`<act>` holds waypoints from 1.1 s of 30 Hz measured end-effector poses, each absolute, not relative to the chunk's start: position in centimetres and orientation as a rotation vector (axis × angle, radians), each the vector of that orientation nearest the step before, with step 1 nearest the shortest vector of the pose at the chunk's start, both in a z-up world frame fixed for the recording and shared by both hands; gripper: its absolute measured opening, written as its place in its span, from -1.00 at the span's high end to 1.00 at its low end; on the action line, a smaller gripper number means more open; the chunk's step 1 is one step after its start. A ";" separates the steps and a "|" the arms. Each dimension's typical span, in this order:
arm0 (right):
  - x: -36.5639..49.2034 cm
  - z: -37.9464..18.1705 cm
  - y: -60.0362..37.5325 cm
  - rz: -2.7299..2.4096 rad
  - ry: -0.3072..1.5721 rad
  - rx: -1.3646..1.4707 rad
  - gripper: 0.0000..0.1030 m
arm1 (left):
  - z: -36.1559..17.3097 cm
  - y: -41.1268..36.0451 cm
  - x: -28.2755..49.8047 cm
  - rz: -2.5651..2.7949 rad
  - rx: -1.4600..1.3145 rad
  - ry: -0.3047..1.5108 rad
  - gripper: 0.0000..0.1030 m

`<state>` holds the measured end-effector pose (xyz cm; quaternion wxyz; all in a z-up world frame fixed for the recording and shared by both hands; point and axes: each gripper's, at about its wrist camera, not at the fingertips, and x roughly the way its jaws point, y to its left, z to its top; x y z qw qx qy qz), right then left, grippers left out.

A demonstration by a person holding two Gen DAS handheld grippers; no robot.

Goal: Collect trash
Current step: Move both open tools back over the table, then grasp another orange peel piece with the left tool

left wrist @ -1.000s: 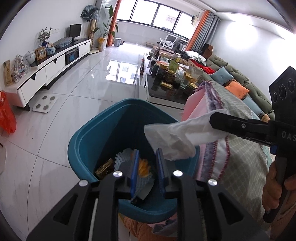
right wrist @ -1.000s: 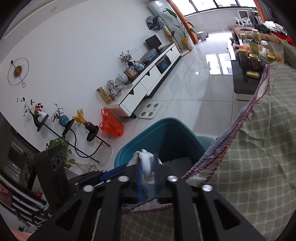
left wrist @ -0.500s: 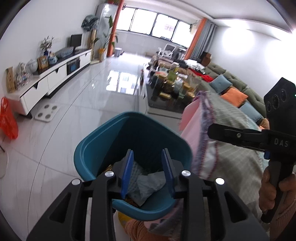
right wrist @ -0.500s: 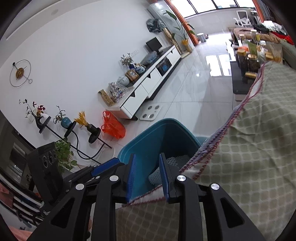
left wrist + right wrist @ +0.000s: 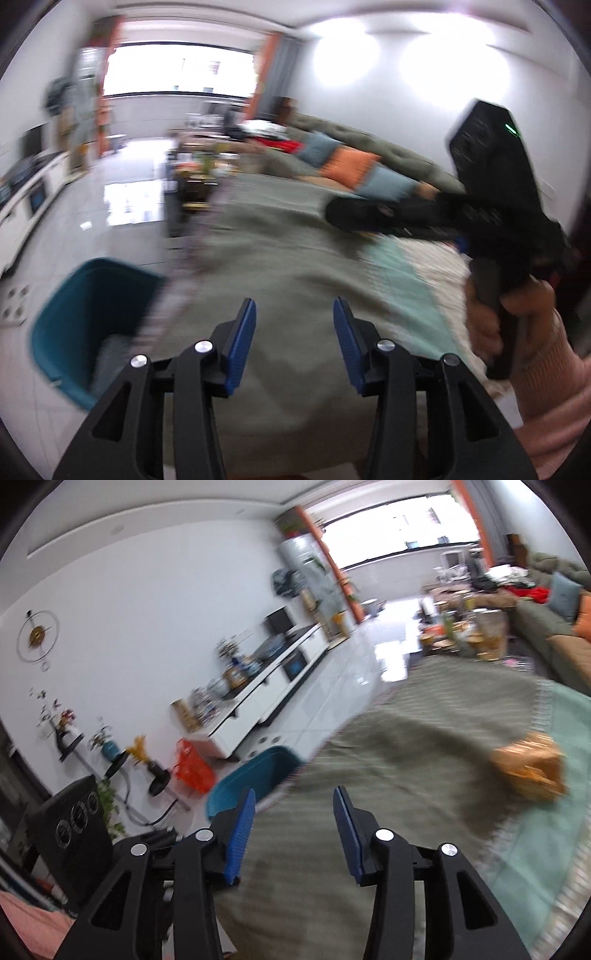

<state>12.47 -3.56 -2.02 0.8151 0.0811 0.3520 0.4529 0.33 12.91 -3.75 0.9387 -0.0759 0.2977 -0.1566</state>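
Presently, both views are showing motion blur, so fine detail is limited.

Left gripper (image 5: 293,339): jaws standing spread wide, blue pads (image 5: 242,341) gripping nothing, hanging over a grey-green patterned cloth (image 5: 295,258) that is covering a raised surface.

Right gripper (image 5: 293,823): jaws likewise spread apart and holding nothing, hovering over the same cloth (image 5: 406,746). In the left wrist view its black body (image 5: 491,192) is appearing at the right, gripped by a hand (image 5: 517,325) in a pink sleeve, with its fingers reaching leftward above the cloth.

Teal bin (image 5: 92,306): standing on the white tiled floor beside the cloth's left edge, below the level of the cloth; pale crumpled material is lying inside it, too blurred to identify. In the right wrist view only its rim (image 5: 255,771) is showing, just past the cloth's edge and to the left of the gripper.

Orange-brown item (image 5: 528,771): resting on the cloth to the right of the right gripper, well apart from the bin; too blurred to say what it is.

Surroundings: a white low cabinet (image 5: 266,690) along the wall, an orange bag (image 5: 194,766) on the floor near it, a sofa with orange and blue cushions (image 5: 351,166) beyond the cloth.
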 end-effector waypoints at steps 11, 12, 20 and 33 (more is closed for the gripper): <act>11.1 -1.9 -19.3 0.614 0.688 0.242 0.00 | -5.7 -2.3 0.6 -0.777 0.005 0.696 0.11; 11.1 -2.1 -20.5 0.596 0.687 0.250 0.00 | -6.0 -3.5 0.8 -0.812 0.012 0.713 0.11; 11.1 -3.5 -26.7 0.489 0.685 0.320 0.00 | -8.0 -10.5 1.5 -0.971 0.060 0.797 0.11; 11.5 -5.3 -28.6 0.491 0.700 0.370 0.00 | -9.0 -12.5 3.4 -0.976 0.064 0.860 0.77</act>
